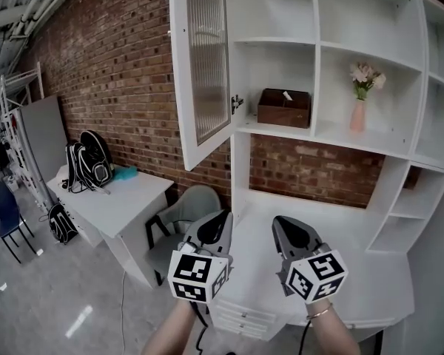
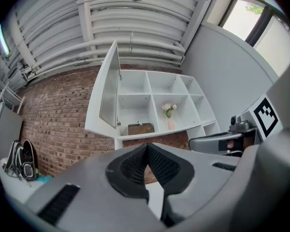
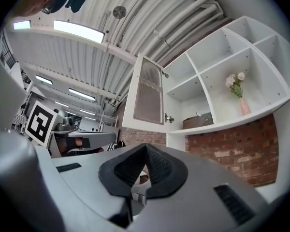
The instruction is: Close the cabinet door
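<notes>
The white cabinet door [image 1: 200, 65] with a ribbed glass panel stands swung open at the left end of the white shelf unit [image 1: 322, 46]. It hangs on hinges [image 1: 237, 103] at its right edge. My left gripper [image 1: 213, 226] and right gripper [image 1: 290, 229] are side by side low in the head view, below the door and apart from it. Both are shut with nothing between the jaws. The door [image 2: 108, 93] shows above my shut left gripper [image 2: 146, 147] in the left gripper view. In the right gripper view the door [image 3: 147, 93] is above my shut right gripper [image 3: 145, 147].
A brown box [image 1: 284, 108] and a pink vase of flowers [image 1: 360, 102] sit on the middle shelf. Below the door are a grey chair [image 1: 183, 209] and a white desk [image 1: 122, 198] with a black backpack [image 1: 89, 163]. The brick wall [image 1: 111, 72] runs behind.
</notes>
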`<state>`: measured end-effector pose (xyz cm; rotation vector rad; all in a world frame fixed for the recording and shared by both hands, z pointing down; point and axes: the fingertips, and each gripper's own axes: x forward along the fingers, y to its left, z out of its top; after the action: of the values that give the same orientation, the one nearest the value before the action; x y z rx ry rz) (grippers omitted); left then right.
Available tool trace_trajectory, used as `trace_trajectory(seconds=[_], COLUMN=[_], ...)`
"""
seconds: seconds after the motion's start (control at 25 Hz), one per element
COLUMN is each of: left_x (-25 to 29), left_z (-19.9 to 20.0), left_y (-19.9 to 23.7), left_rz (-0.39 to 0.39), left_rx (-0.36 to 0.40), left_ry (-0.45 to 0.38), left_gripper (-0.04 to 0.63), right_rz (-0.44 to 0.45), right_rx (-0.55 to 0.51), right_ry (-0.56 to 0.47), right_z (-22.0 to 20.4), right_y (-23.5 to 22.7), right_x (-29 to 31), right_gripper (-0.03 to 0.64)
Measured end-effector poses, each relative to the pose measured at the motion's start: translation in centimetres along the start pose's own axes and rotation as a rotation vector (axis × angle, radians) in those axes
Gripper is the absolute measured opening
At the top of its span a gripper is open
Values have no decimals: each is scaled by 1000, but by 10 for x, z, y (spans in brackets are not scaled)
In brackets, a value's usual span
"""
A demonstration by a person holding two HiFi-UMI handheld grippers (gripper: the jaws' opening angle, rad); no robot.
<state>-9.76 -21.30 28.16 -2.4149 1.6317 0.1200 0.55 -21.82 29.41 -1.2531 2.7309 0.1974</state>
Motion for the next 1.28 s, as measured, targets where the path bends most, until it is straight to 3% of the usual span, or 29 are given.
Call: trace_trajectory(seconds=[0.32, 0.52, 0.76, 1.28], left_x=[50, 63, 67, 55], left_z=[91, 151, 221, 337], left_y=[42, 69, 92, 164], left_rz=[20, 56, 57, 110], left_rx=[98, 141, 193, 246], left_ry=[-120, -189, -272, -394], left_gripper=[9, 9, 11, 11], right_rz=[27, 42, 62, 113], right_rx=[-109, -120, -219, -208], right_ry=[-109, -167, -213, -304], right_z=[73, 119, 168, 255], right_y=[-7, -6, 5, 27], right_x=[59, 86, 118, 165], right_gripper=[0, 0, 0, 0])
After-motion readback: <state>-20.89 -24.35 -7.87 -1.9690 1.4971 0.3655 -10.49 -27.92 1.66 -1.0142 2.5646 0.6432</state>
